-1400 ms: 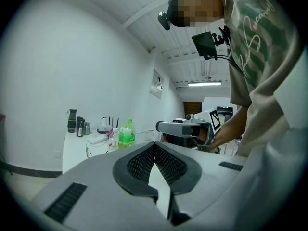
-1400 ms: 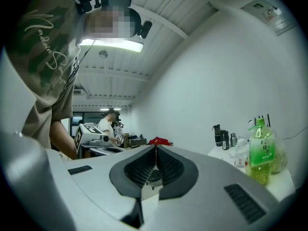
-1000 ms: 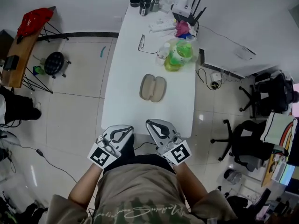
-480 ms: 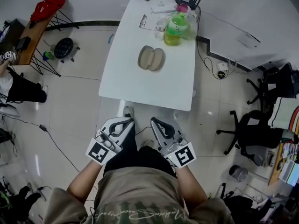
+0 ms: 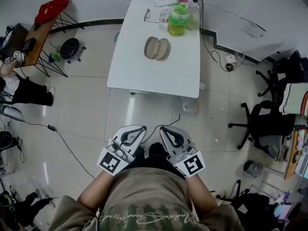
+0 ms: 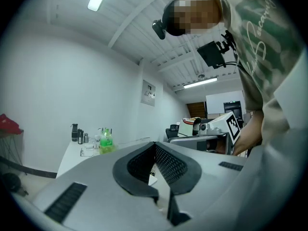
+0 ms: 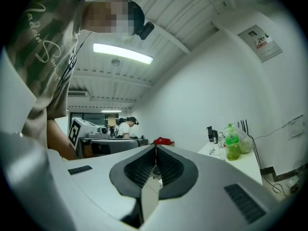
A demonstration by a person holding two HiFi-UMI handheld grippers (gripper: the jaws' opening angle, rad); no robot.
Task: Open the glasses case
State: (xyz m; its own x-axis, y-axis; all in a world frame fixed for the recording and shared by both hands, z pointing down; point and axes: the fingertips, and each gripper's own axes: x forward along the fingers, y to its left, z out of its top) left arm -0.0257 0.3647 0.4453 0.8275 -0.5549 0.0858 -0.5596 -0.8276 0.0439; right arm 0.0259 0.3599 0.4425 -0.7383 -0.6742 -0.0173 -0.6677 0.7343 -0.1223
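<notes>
The beige glasses case (image 5: 157, 48) lies opened flat, both halves side by side, on the long white table (image 5: 144, 73) far ahead in the head view. My left gripper (image 5: 140, 128) and right gripper (image 5: 162, 128) are held close to my body over the tiled floor, well short of the table's near edge. Both are shut, tips touching, with nothing between them. In the left gripper view the shut left gripper (image 6: 155, 143) points level across the room, the table (image 6: 72, 153) at the left. The right gripper view shows the shut right gripper (image 7: 155, 147) likewise empty.
A green bottle (image 5: 176, 23), eyeglasses (image 5: 150, 15) and small containers crowd the table's far end. A red bag on a wooden side table (image 5: 45, 11) stands left, office chairs (image 5: 262, 124) right. Cables (image 5: 62, 138) run across the floor. Another person (image 7: 126, 127) sits in the distance.
Both grippers and I have backed away from the table; the table and case now sit farther up in the head view, with bare floor between. Both grippers stayed shut.
</notes>
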